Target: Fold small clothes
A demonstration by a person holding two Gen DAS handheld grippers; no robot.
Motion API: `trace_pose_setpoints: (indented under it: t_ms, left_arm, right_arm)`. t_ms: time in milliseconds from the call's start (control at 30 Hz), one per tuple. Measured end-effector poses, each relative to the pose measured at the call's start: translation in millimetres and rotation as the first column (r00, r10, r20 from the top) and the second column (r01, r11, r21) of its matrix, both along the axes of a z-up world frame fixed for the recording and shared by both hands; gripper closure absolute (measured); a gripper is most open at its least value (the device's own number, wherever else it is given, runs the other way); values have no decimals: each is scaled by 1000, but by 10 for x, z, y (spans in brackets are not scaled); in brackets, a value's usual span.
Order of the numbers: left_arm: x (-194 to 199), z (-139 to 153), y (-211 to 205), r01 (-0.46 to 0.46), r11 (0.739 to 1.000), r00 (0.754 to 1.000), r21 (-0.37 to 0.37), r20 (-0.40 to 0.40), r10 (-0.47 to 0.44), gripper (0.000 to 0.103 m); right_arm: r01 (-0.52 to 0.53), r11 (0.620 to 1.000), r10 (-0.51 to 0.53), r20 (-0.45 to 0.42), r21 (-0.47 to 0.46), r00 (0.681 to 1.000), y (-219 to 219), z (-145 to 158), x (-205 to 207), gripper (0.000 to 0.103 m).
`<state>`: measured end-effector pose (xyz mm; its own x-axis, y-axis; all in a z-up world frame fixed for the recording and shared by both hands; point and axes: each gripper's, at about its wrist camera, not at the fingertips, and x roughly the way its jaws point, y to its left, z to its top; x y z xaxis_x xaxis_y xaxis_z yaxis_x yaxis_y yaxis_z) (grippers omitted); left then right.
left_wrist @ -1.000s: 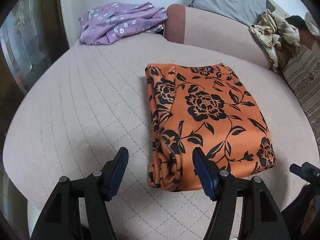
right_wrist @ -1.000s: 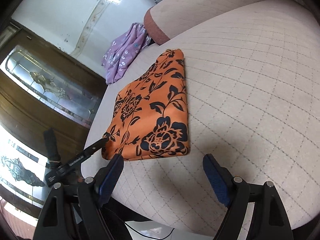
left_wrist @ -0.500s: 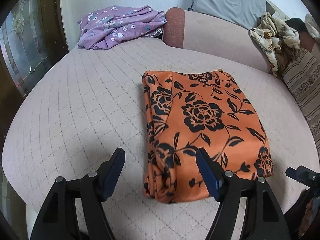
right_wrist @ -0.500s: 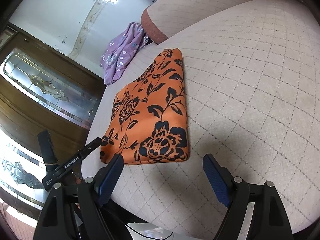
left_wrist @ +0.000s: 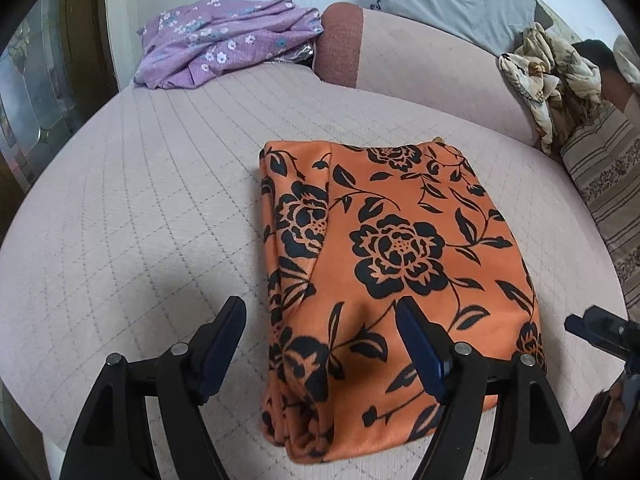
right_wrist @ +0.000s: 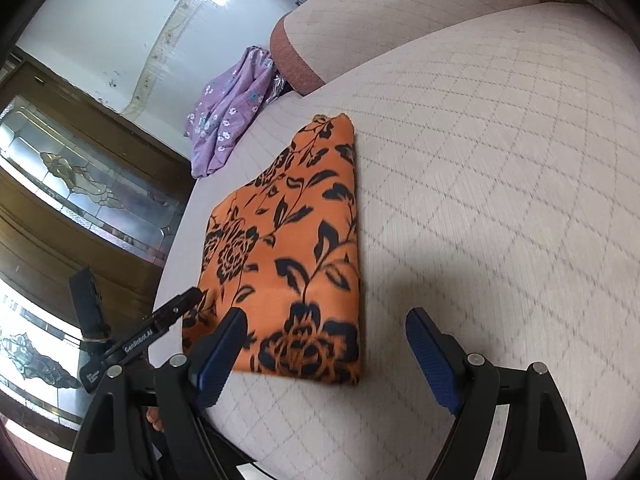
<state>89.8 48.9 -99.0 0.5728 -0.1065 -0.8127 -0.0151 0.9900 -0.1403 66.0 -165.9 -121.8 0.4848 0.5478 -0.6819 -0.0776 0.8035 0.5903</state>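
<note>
Orange cloth with a black flower print, folded into a thick rectangle (left_wrist: 400, 264), lies flat on the pale quilted cushion (left_wrist: 140, 220), and compared with a second ago it sits a little lower and larger in the left wrist view, while in the right wrist view it has slid rightward so its near edge now lies between that gripper's fingers. The left gripper (left_wrist: 322, 344) hangs above the cloth's near left corner with its jaws opening, wider apart than a second ago, pads clear of the fabric. The right gripper (right_wrist: 326, 354) is spread wide, as it was before, over the cloth's near right corner and bare cushion, gripping nothing. The cushion is a rounded seat in diamond stitching, with a rust-edged backrest (left_wrist: 340, 52) behind and a white wall above. A crumpled lilac floral garment (left_wrist: 224, 56) lies at the far left corner, well apart from the cloth. A cream patterned rag (left_wrist: 548, 80) and a striped pillow (left_wrist: 600, 184) sit at the right. Dark wooden doors with leaded glass (right_wrist: 80, 184) stand to the left.
</note>
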Motion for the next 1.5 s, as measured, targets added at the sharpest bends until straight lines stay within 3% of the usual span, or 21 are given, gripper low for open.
trace_pose_setpoints:
  t_ms: [200,333,433,500,533,567,600,667,767,900,967,1000,1067,1100,1133,1167,1233,1333,1400,1500]
  left_arm:
    - [180,-72,132,-10,996,1000,-88,-26,8,18]
    - [311,-177,271,-32,979,998,-202,-54,22,14]
    - [440,-399,373,-68,957,989,-281,-144,28,12]
    - [475,-467,343,-51,961,987,-274,-159,7,11]
    - [469,-429,290,-16,969,991,-245,-135,-18,14]
    - [469,-413,236,27,971,990,-238,-128,-59,34]
    - [477,-414,206,36,973,988,-229,-139,-70,36]
    - [481,-378,214,37,969,989,-246,-132,-71,60]
    - [446,-189,193,56,970,992,-235,-93,-80,69]
    - [363,218,-101,151,958,988,-242,8,-154,68]
    - [379,248,-212,176,944,983,-279,9,-181,60]
    - [388,217,-251,182,945,982,-272,2,-189,59]
    - [406,85,-399,180,967,982,-182,-19,-186,35]
    - [403,27,-422,172,976,983,-132,-41,-179,34]
    - [378,-70,-425,168,983,982,-79,-79,-174,34]
    - [336,-102,-305,172,982,981,-78,-77,-178,34]
    - [188,-99,-47,169,983,984,-67,-43,-172,34]
    - [-32,-29,300,177,984,984,-39,-2,-177,34]
    - [-126,9,281,187,981,982,-42,25,-186,34]
    - [-135,-190,283,196,981,980,6,-27,-195,33]
  right_arm:
    - [-13,1000,13,-30,-1,999,79,-66,390,18]
    - [-22,1000,23,-63,12,998,166,-183,663,17]
    - [-40,999,42,-99,21,994,267,-316,851,16]
    - [-56,998,57,-125,13,991,356,-426,960,16]
    - [-80,996,83,-142,24,986,422,-482,1005,16]
    - [-106,994,108,-132,25,985,486,-480,1022,35]
    - [-152,988,151,-122,7,981,593,-445,1030,45]
    - [-177,982,169,-112,-72,979,696,-378,1032,62]
    - [-194,976,189,-57,-99,980,688,-168,976,71]
    - [-155,974,168,67,-163,984,498,319,774,71]
    - [-105,983,119,89,-152,989,232,444,715,71]
    - [-81,986,92,73,-143,993,35,450,703,71]
    - [-24,993,27,23,-118,999,-309,321,724,62]
    - [35,991,-33,14,-130,999,-487,220,716,56]
    - [82,983,-84,-6,-163,996,-633,101,707,41]
    - [108,975,-116,-34,-192,993,-718,18,685,41]
    - [157,976,-163,-32,-149,986,-892,-17,549,41]
    - [138,980,-129,73,-143,989,-809,245,357,41]
    - [98,988,-83,129,-116,988,-649,415,310,41]
    - [-7,998,17,158,-64,987,-361,459,319,26]
